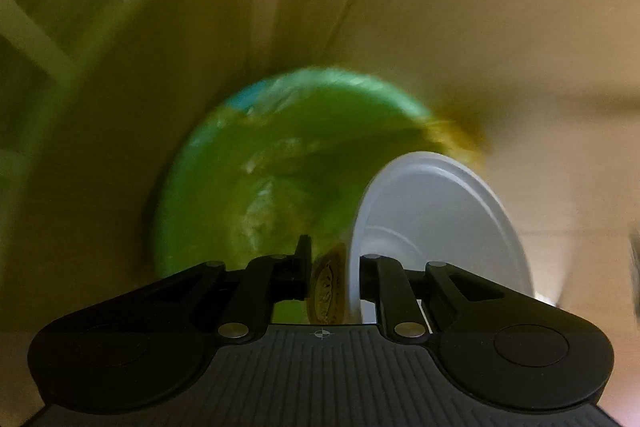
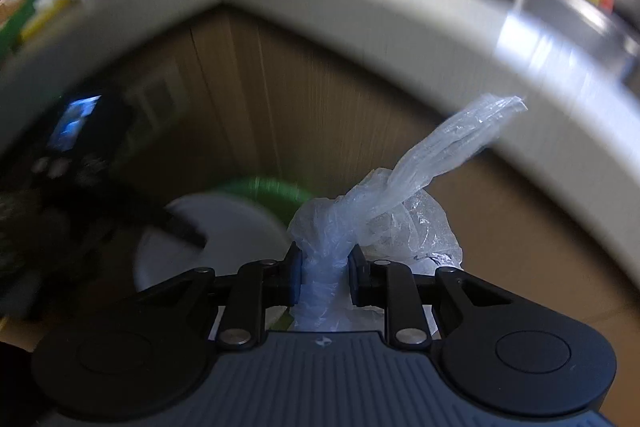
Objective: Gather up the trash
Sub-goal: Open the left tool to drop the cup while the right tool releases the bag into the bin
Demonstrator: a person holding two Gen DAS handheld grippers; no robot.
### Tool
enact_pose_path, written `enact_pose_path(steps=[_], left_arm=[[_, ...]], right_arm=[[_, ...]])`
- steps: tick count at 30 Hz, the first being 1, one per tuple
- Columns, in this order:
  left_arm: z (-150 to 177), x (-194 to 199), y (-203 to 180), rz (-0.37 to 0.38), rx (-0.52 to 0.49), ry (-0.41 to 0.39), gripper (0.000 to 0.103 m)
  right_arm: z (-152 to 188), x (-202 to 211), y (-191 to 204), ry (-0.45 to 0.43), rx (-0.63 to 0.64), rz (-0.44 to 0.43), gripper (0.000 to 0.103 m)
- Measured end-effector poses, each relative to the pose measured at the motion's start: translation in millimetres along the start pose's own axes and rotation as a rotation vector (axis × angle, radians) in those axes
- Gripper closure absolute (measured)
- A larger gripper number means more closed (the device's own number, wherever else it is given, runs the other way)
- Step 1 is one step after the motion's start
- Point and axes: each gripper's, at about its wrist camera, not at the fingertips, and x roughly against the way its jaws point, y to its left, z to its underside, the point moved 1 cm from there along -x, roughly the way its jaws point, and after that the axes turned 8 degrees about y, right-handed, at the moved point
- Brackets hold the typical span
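The left gripper (image 1: 334, 275) pinches a white disposable plate (image 1: 432, 223) and a brownish wrapper (image 1: 326, 283) over the green-lined bin (image 1: 256, 179). Only the right view shows the right gripper (image 2: 324, 275) clamped on a knotted clear plastic bag (image 2: 384, 211), below the pale surface (image 2: 360, 15) edge.

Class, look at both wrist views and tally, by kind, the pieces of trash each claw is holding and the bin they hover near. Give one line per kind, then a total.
White disposable plates: 1, in the left claw
Brown patterned pieces: 1, pinched with the plate
Clear plastic bags: 1, in the right claw
Green-lined bins: 1
Total: 4
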Motion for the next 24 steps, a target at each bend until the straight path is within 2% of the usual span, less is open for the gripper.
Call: enact_pose_path(steps=[3,6,12,16,19,24], left_arm=[[-10.7,-35.3,6.9,0.012,0.064,0.009,0.074],[-16.4,-58.2,8.4,-0.015,0.078,0.03,0.069],[-15.5,-56.0,14.7,-0.006,0.072,0.01,0.068],[-17.2,-76.8,7.4,0.061,-0.005,0.117,0.066],[-14.1,-102.1,-3.6,-0.002,-0.057,0.162,0.066],[-6.9,-140.4,2.7,-0.087,-0.016,0.249,0.066]], right_arm=[[12.0,-24.7,-2.0,0.054,-0.019,-0.015,0.081],[16.1,-39.5,-4.4,0.083,-0.029,-0.017,0.081],[16.0,-66.4,-9.0,0.149,-0.03,-0.021,0.081],[19.1,-80.0,-1.8,0.189,0.02,-0.001,0.081],[17.8,-84.0,6.9,0.2,0.053,-0.006,0.081],[19.4,-96.1,13.4,0.233,0.086,-0.004,0.081]])
